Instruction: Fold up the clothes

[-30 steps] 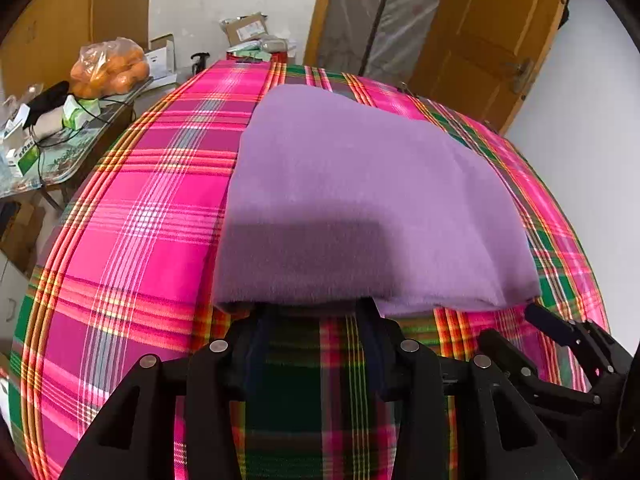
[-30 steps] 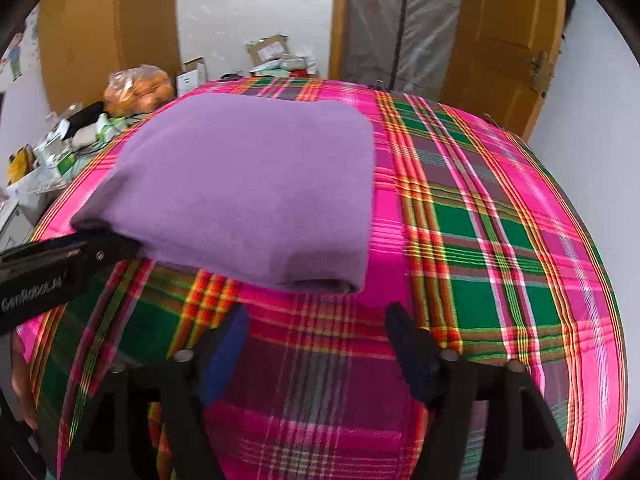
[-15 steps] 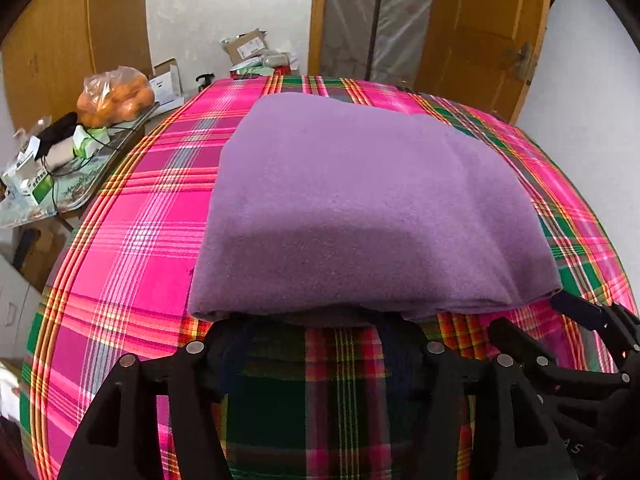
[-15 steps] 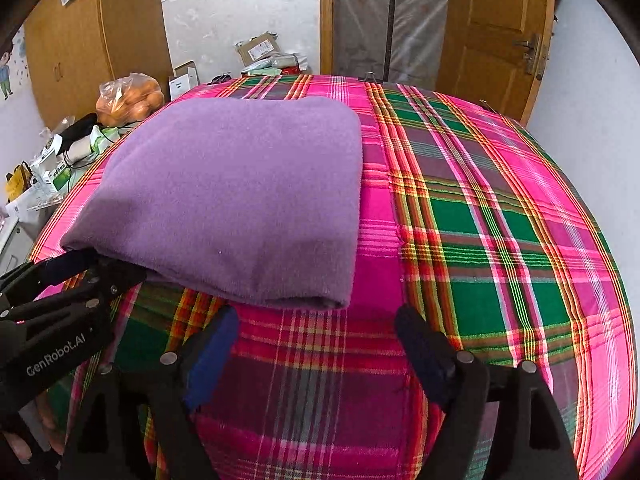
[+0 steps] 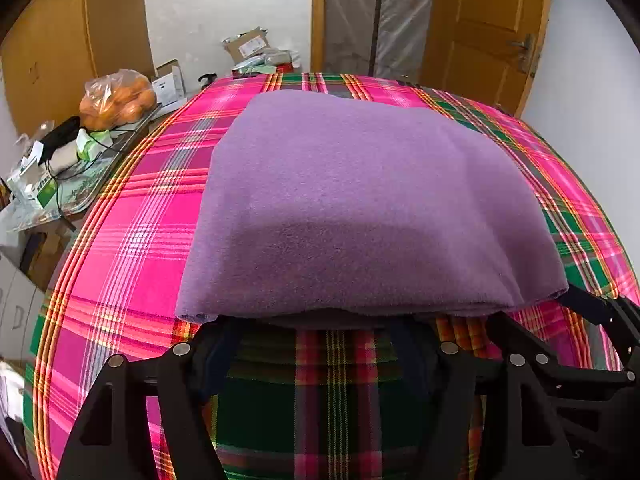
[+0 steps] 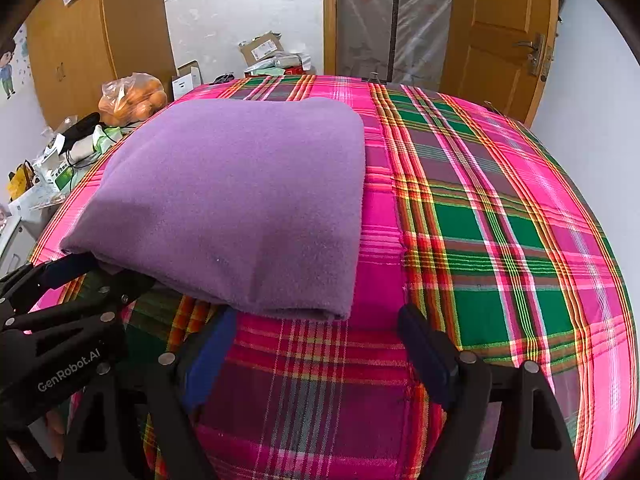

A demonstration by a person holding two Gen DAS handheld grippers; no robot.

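- the folded purple cloth [image 5: 360, 208] lies flat on the plaid cover [image 5: 132, 248], on the left half of the surface as the right wrist view shows it; whether a bed or a counter lies under the cover cannot be told.
- left tool [image 5: 320, 344]: jaws are opening and already stand wide. the near edge of the cloth overhangs and hides both fingertips, so contact with the fabric cannot be confirmed; nothing is clamped.
- right tool [image 6: 316, 340]: jaws stand wide, just beside the near right corner of the cloth. both blue pads [image 6: 208, 356] are clear of the fabric, with only plaid cover between them.
- in the right wrist view, the left tool's far finger disappears under the cloth's near left corner.
- left background: a bag of oranges [image 5: 116, 100] and small boxes on a cluttered side shelf; labels are too small to read.
- far wall: a wooden door [image 6: 500, 36], cut off at the top.
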